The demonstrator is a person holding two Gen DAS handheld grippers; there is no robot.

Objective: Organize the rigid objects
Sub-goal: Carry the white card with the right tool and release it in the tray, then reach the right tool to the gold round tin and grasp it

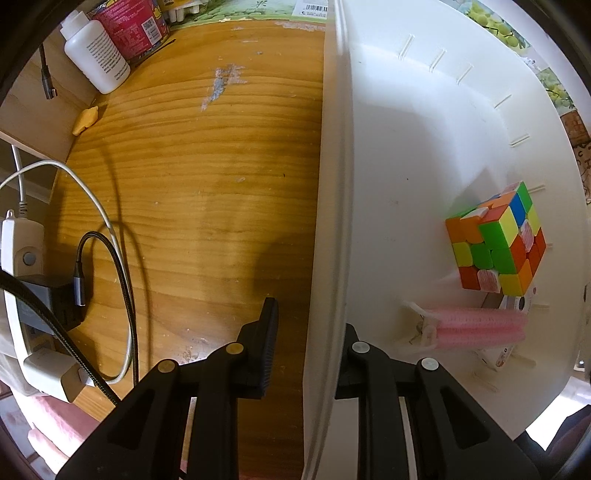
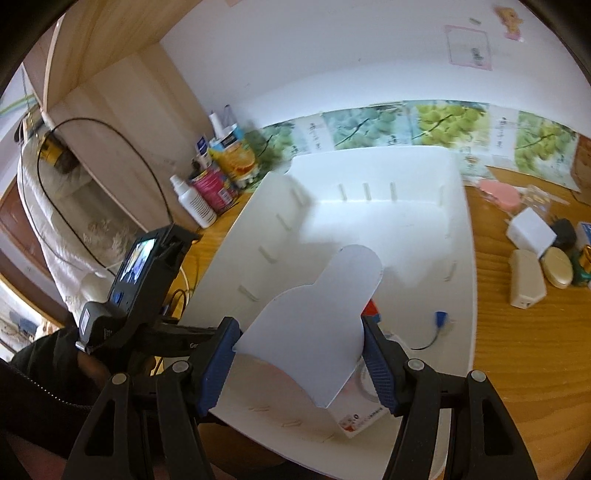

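Observation:
A white plastic organizer bin point(image 1: 424, 122) stands on the wooden desk point(image 1: 192, 177). My left gripper point(image 1: 306, 347) is shut on the bin's left wall, one finger outside and one inside. In the bin lie a colourful puzzle cube point(image 1: 496, 243), a pink ridged item point(image 1: 480, 328) and a small white box. In the right wrist view my right gripper point(image 2: 301, 354) is shut on a white plastic divider panel point(image 2: 321, 321) and holds it over the near end of the bin point(image 2: 388, 221). The left gripper's camera body point(image 2: 144, 273) shows at the bin's left edge.
A white bottle point(image 1: 96, 55) and a red can point(image 1: 129, 26) stand at the desk's back left. A power strip with chargers and cables point(image 1: 33, 295) lies left. Right of the bin are a white adapter point(image 2: 530, 232), a beige case point(image 2: 526, 284), a gold oval point(image 2: 557, 267) and a pink case point(image 2: 498, 194).

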